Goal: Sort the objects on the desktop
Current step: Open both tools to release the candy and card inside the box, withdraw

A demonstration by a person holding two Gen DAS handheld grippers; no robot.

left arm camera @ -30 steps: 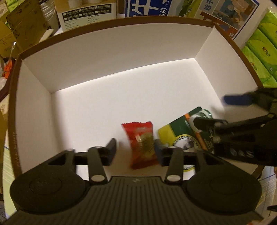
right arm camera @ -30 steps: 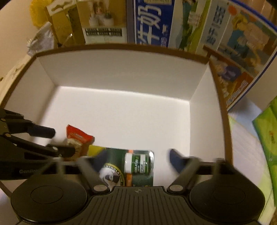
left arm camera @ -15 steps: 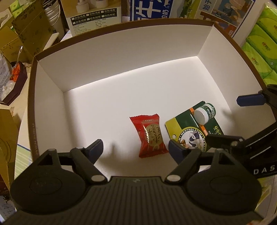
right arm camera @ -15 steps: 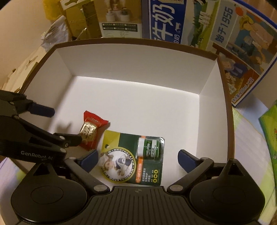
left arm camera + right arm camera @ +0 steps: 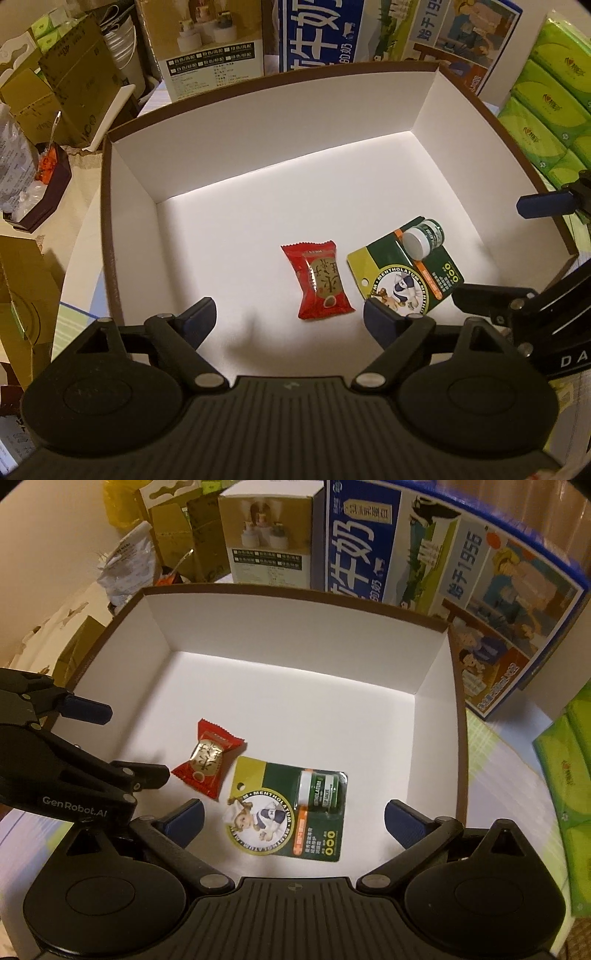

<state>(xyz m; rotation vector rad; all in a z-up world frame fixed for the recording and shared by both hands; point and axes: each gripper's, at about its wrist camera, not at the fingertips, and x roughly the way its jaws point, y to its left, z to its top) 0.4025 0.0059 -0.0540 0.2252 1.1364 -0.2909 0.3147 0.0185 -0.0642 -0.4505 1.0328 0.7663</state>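
Both of our grippers hang above the white box with the brown rim (image 5: 107, 221), and neither holds anything. Our left gripper (image 5: 286, 317) has its jaws spreading apart, with only the bare box floor between the blue pads; our right gripper (image 5: 293, 818) is opening too, and its jaws already stand very wide above the near end of the card without touching it. On the box floor we see two things lying flat, just beside each other. One is a red candy wrapper (image 5: 317, 280) with a gold oval label whose writing we cannot read; in the left wrist view its long axis runs from far-left to near-right, one crimped end toward the back wall. The other is a green and yellow blister card (image 5: 288, 808) printed "MENTHOLATUM" around a round picture of a figure, with an orange strip and a small green jar (image 5: 319, 788) with a white lid sealed on it; the hang hole sits at the end toward the candy. Behind the box stands a blue carton (image 5: 369, 542) bearing large white Chinese characters and "1956". On the right are green packs (image 5: 546, 110).
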